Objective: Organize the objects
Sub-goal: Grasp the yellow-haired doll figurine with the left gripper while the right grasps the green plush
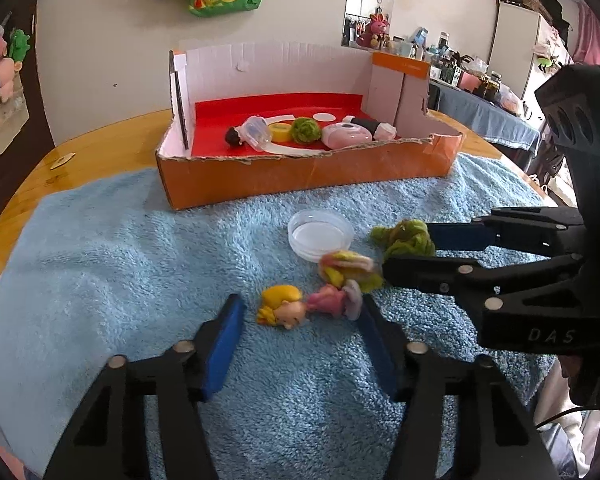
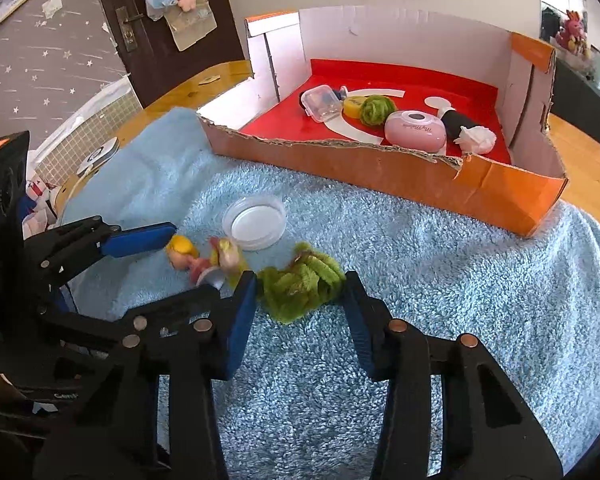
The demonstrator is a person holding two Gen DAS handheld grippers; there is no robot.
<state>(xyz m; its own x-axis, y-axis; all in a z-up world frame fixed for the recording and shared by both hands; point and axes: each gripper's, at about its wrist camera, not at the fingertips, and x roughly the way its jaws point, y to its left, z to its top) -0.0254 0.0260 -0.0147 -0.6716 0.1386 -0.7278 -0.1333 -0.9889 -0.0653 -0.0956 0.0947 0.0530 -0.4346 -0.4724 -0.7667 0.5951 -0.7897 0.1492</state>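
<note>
My left tongs [image 1: 300, 320] stand partly open around the blond doll [image 1: 296, 307], one pad touching its skirt, the other clear. My right tongs [image 2: 300, 292] sit against both sides of the green yarn bundle [image 2: 300, 282] on the blue towel [image 2: 460, 280]. At twelve o'clock lies a clear lid [image 2: 255, 222], beyond it the orange box [image 2: 380, 168] on the counter [image 1: 100, 136].

Two grippers: left gripper [image 1: 300, 322], right gripper [image 2: 300, 300]. Two small dolls on towel: yellow-haired doll [image 1: 286, 309], blurred second doll [image 1: 346, 266]. Two green yarn balls: one on towel [image 2: 300, 280], one in box [image 2: 376, 109]. One clear round lid [image 1: 321, 237]. One blue towel [image 1: 140, 260]. One cardboard box [image 1: 300, 174]. One pink case [image 2: 415, 130]. One clear plastic case [image 2: 321, 103].
</note>
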